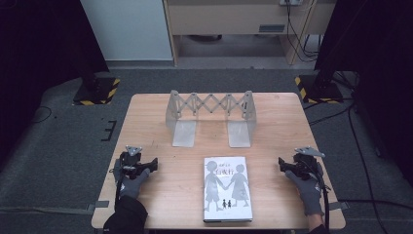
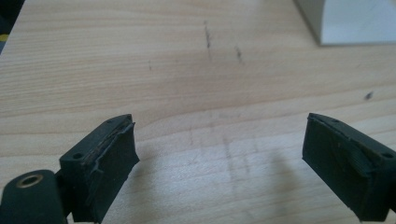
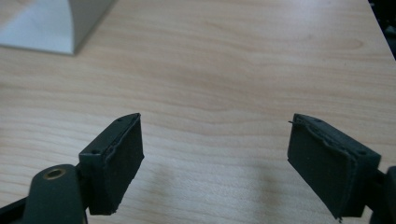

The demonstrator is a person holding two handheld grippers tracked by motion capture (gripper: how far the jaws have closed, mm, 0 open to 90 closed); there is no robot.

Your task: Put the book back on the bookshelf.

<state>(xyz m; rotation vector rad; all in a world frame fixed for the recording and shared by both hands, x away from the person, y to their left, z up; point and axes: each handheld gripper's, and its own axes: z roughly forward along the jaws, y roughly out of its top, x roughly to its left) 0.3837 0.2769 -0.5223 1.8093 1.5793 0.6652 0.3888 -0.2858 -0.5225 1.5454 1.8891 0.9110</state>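
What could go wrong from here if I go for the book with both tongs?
1. The book lies flat on the table, its near edge close to the table's front edge; a push could slide it off.
2. Both the left tongs and the right tongs are open and empty, but a flat book gives little to pinch.
3. The folding bookstand looks light and might shift if bumped.
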